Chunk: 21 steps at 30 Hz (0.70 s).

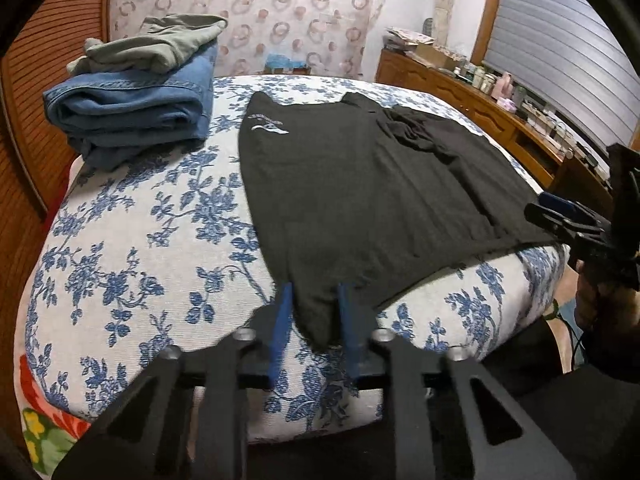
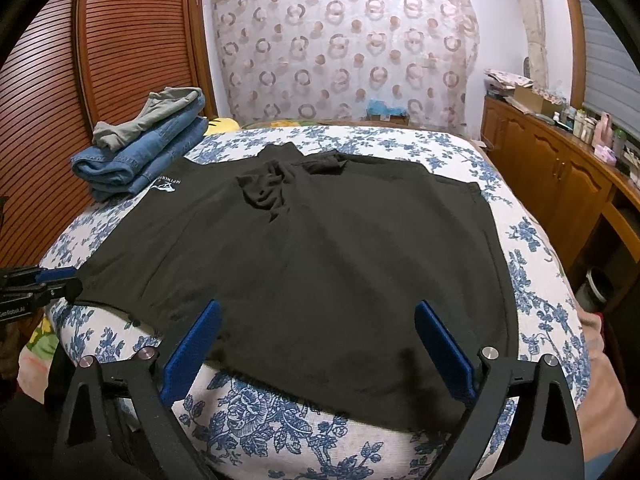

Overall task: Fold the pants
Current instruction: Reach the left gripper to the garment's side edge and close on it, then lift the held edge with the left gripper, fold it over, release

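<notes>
The left gripper (image 1: 314, 312) has its blue fingers (image 1: 282, 316) narrowed onto the near corner of the black pants (image 1: 360, 184), with a tongue of the cloth pinched between them at the bed's front edge. The right gripper (image 2: 318, 344) stands wide, its blue pads (image 2: 192, 354) spread well apart on either side of the pants' (image 2: 312, 248) near hem, gripping nothing; from the left wrist view it appears at the far right, beside the pants' other near corner, with the person's hand (image 1: 596, 300) below it. The pants lie spread flat across the middle of the bed (image 1: 132, 240), which wears a white cover printed with blue flowers; a white logo (image 1: 267, 125) shows near their far left corner and a rumpled bunch of cloth sits near the far edge. At the bed's far left corner is a stack of folded jeans (image 1: 132, 116) with a grey-green garment (image 1: 160, 44) on top, just beside the pants. Behind hangs a curtain (image 2: 344, 48) with ring patterns, a slatted wooden door (image 2: 44, 120) to the left, and a wooden cabinet (image 2: 560, 184) crowded with small items to the right.
</notes>
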Available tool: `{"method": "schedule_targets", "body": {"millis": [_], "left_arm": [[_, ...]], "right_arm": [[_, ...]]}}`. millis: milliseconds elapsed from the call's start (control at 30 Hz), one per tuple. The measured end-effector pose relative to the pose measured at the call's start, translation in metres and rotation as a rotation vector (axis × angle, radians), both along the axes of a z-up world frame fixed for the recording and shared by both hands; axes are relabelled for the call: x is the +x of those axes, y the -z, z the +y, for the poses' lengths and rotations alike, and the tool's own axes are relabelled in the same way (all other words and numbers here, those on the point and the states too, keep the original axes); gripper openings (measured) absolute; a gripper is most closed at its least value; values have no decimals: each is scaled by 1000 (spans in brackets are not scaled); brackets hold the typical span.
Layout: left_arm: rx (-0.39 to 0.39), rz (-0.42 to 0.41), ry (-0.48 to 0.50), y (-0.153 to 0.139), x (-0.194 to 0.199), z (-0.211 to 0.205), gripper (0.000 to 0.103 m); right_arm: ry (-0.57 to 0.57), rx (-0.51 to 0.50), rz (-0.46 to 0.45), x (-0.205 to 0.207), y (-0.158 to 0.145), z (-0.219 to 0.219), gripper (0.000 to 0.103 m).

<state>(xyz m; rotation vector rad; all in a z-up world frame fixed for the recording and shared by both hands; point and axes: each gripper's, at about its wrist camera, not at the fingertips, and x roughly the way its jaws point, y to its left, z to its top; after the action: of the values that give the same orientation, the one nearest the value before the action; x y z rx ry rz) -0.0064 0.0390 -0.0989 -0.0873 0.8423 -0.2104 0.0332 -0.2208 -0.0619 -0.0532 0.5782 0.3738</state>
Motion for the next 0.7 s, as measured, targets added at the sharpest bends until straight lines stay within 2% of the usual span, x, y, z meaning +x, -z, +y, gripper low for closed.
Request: {"method": "schedule_targets", "body": {"millis": [67, 133, 333, 700], "left_arm": [[-2, -8, -6, -1, 0, 0, 5], [-16, -21, -5, -6, -1, 1, 3], [-35, -95, 34, -35, 1, -6, 3], [-27, -172, 160, -77, 45, -48, 3]], "right_arm": [[0, -1, -2, 0, -1, -1, 97], [3, -3, -4, 0, -1, 0, 97], [1, -3, 1, 1, -2, -1, 92], [7, -1, 5, 0, -4, -11, 88]]}}
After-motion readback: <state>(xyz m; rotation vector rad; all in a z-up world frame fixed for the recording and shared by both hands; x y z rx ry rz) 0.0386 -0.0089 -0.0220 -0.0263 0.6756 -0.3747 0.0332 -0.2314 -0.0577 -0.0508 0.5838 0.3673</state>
